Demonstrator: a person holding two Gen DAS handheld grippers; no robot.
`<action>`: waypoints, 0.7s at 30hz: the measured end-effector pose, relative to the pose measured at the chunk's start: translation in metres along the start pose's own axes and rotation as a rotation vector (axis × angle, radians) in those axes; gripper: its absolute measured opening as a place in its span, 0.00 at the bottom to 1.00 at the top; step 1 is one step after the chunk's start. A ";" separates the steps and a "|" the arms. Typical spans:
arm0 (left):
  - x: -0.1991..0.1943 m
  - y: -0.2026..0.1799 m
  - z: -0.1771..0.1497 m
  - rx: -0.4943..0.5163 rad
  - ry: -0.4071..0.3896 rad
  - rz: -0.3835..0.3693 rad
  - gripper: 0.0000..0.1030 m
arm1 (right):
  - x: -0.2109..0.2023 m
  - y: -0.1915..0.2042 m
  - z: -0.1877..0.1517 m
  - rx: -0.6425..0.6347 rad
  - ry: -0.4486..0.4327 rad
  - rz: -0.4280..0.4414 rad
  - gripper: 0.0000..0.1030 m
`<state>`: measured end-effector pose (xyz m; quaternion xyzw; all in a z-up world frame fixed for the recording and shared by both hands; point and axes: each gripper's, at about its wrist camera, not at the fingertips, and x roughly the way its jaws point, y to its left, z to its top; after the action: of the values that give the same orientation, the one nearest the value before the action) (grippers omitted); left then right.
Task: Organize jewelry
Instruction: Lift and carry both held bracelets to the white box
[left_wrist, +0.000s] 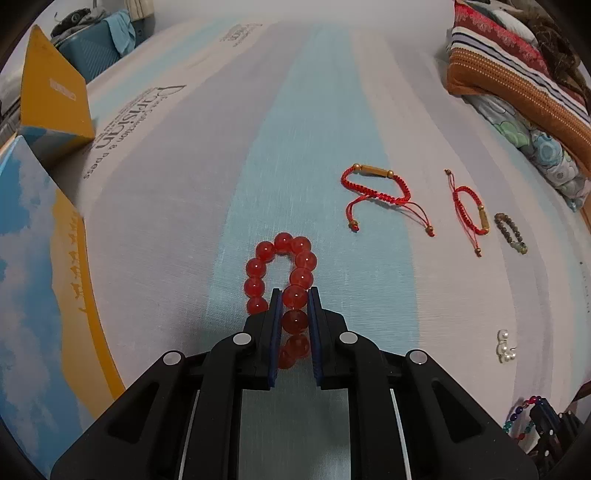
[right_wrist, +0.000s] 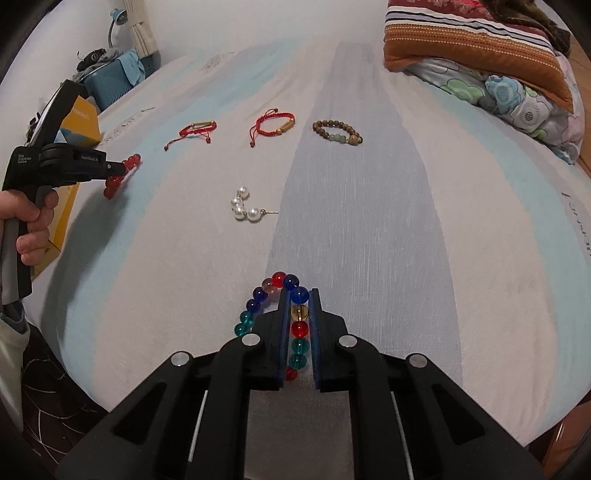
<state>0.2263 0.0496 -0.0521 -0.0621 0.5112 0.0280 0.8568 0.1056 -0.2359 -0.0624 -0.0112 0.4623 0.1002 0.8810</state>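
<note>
Your left gripper (left_wrist: 295, 291) clamps the red bead bracelet (left_wrist: 280, 269) near the bed's (right_wrist: 369, 221) left edge, beside two boxes (left_wrist: 51, 99). Mid-bed lie two red cord bracelets (right_wrist: 194, 129), one pearl piece (right_wrist: 243, 210) and one brown bead bracelet (right_wrist: 338, 133) (open sheet around). Your right gripper (right_wrist: 299, 295) clamps the multicolored bracelet (right_wrist: 273, 295) near the front edge.

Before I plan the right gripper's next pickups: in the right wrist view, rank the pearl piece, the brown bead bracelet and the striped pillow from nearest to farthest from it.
1. Pearl piece: mid-bed, ahead and left of the right gripper.
2. Brown bead bracelet: farther up, slightly right.
3. Striped pillow: far right corner, on the floral bedding.
</note>
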 end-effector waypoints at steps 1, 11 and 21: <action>-0.002 0.000 0.000 0.001 -0.001 -0.002 0.12 | -0.001 0.000 0.000 0.002 -0.002 0.004 0.09; -0.014 0.001 -0.003 0.003 0.018 0.009 0.12 | -0.004 0.002 0.007 0.037 0.000 0.020 0.09; -0.045 -0.002 -0.002 0.016 -0.007 -0.003 0.12 | -0.015 0.011 0.018 0.042 -0.009 0.028 0.09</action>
<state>0.2032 0.0482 -0.0131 -0.0558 0.5082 0.0228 0.8591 0.1099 -0.2252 -0.0391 0.0144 0.4604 0.1029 0.8816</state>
